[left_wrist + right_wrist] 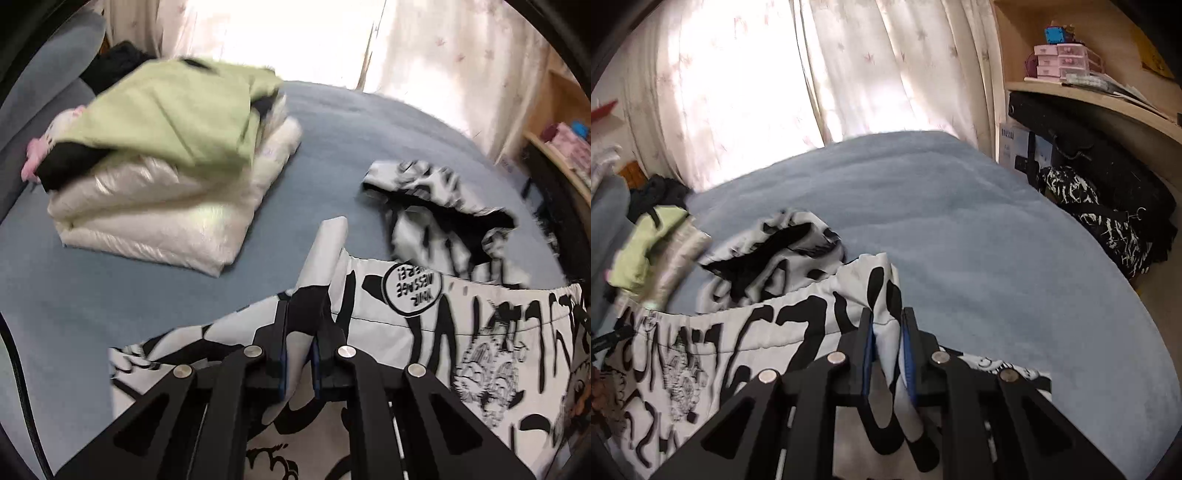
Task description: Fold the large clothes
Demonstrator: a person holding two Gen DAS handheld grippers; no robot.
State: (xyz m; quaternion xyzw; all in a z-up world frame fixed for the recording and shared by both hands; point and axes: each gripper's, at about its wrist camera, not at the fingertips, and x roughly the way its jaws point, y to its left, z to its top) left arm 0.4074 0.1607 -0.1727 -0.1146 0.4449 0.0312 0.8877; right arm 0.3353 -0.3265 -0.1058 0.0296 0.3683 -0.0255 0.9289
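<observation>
Both grippers — left gripper (306, 325), right gripper (886, 332) — pinch the printed garment (424, 332), its round badge (412, 290) reading "YOUR MESSAGE"; open blue bed (960, 221) beyond.

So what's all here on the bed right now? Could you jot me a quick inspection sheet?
Surface: blue blanket covering the bed.
Job's things: black-and-white printed garment, partly spread, its edge pinched at two points.
Clutter: folded stack, green garment on a shiny white jacket; dark clothes heaped behind it.
Grippers: left gripper and right gripper each shut on the printed fabric.
Cables: black cable at the left view's edge.
Surroundings: pale curtains, wooden shelf with small pink drawers.
</observation>
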